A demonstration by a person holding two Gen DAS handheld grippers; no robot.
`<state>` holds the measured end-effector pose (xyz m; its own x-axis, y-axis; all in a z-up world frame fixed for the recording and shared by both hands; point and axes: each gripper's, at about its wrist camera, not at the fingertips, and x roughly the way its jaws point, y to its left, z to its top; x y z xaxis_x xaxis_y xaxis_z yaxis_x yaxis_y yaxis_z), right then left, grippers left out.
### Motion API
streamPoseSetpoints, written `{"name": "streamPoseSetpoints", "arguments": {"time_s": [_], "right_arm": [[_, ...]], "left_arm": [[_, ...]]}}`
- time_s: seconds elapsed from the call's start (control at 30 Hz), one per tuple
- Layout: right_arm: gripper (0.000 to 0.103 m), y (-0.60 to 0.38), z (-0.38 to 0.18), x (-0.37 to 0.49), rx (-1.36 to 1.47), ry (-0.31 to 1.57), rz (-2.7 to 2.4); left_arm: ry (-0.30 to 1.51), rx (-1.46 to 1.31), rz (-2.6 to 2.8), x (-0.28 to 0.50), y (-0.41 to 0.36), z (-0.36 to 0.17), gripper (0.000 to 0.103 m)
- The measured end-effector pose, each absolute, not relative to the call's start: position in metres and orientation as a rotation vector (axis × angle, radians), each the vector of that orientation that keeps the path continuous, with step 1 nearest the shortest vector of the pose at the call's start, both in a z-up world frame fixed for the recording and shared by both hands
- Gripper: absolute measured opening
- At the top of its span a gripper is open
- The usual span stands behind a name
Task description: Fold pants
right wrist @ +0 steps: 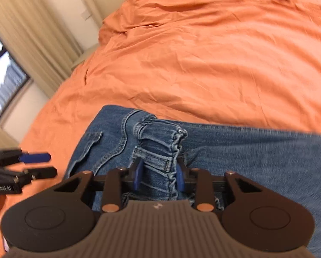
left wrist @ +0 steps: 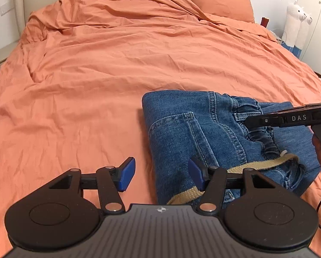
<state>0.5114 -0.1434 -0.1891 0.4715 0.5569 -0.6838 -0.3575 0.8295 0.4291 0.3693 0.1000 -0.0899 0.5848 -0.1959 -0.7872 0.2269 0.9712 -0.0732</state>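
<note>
Showing pillow point(left wrist: 216, 0) left wrist, curtain point(right wrist: 31, 28) right

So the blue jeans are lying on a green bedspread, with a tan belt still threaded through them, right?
Not quite. The bedspread is orange, not green, as the left wrist view shows. The rest holds: the blue jeans lie on it with a tan belt still through them.

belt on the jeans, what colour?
Tan woven belt on the blue denim jeans; clearest in the left wrist view.
</note>
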Motion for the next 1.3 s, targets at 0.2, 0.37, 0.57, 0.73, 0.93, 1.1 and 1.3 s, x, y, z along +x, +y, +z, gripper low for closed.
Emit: {"name": "streamPoseSetpoints", "arguments": {"time_s": [0.2, 0.37, 0.57, 0.73, 0.93, 1.1, 1.3], "right_arm": [[0.032, -0.136, -0.2, 0.511, 0.315, 1.02, 0.486], [0.006, -0.144, -0.155, 0.481, 0.297, 0.927, 0.532], [0.004, -0.175, -0.118, 0.447, 0.393, 0.926, 0.606], [0.003, -0.198, -0.168, 0.441, 0.498, 1.022, 0.514], [0.004, -0.2, -0.214, 0.452, 0.527, 1.056, 0.483], [0.025, -0.203, -0.236, 0.47, 0.576, 1.072, 0.5], [0.019, -0.213, -0.265, 0.482, 0.788, 1.063, 0.548]], "left_arm": [[0.956, -0.078, -0.24, 0.357, 0.097, -0.083, 0.066], [0.918, -0.045, -0.248, 0.344, 0.085, -0.061, 0.066], [0.921, -0.024, -0.249, 0.35, 0.07, -0.062, 0.066], [0.973, -0.025, -0.247, 0.361, 0.059, -0.084, 0.064], [1.033, -0.003, -0.242, 0.377, 0.056, -0.113, 0.063], [1.055, -0.035, -0.239, 0.386, 0.06, -0.125, 0.063], [1.059, -0.064, -0.248, 0.388, 0.066, -0.127, 0.063]]}}
